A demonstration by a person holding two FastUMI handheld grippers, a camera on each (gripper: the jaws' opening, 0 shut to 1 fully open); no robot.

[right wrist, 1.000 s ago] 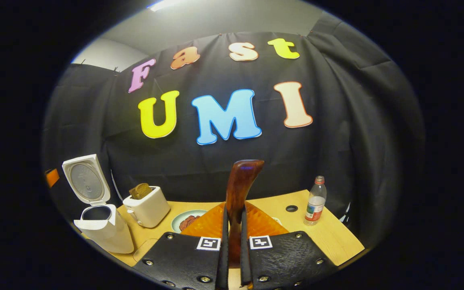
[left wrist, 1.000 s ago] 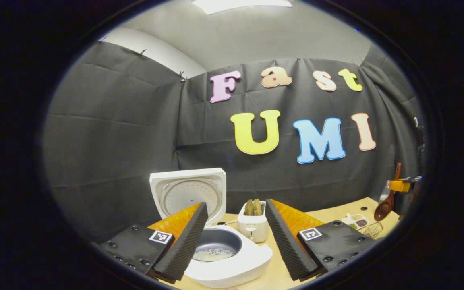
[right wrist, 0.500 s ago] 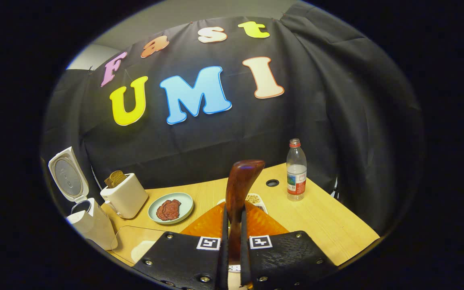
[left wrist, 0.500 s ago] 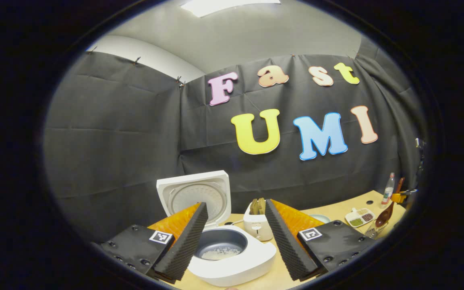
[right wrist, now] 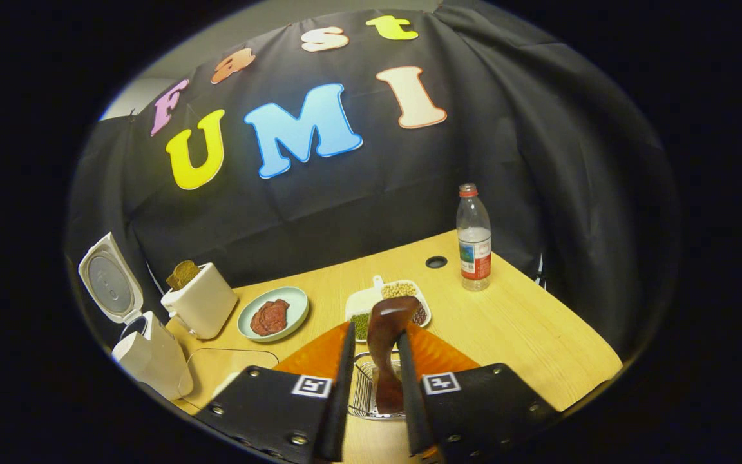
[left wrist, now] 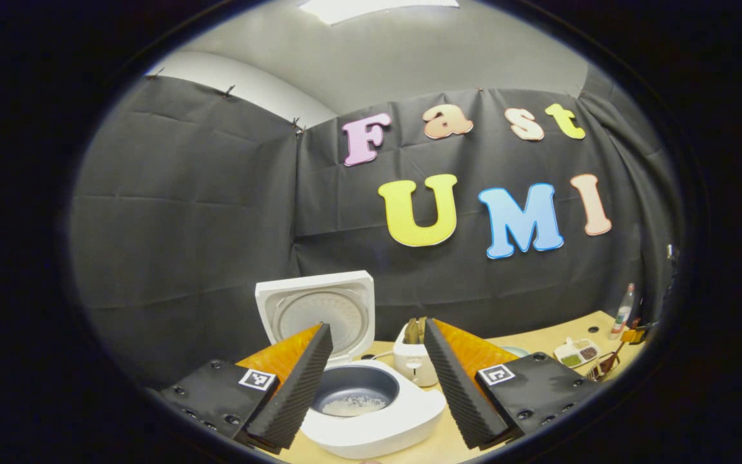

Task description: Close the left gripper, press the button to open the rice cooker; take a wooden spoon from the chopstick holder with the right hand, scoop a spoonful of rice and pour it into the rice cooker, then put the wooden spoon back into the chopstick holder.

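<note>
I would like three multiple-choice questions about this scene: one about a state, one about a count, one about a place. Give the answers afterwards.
1. The lid of the rice cooker is: A) raised B) shut C) removed.
2. How many times does a bottle appear on the table? A) three B) one C) two.
3. The plate of red food stands: A) inside the rice cooker B) behind the bottle C) beside the toaster.
Answers: 1 A, the lid stands upright behind the pot; 2 B, a single bottle stands there; 3 C, the plate lies next to the toaster.
</note>
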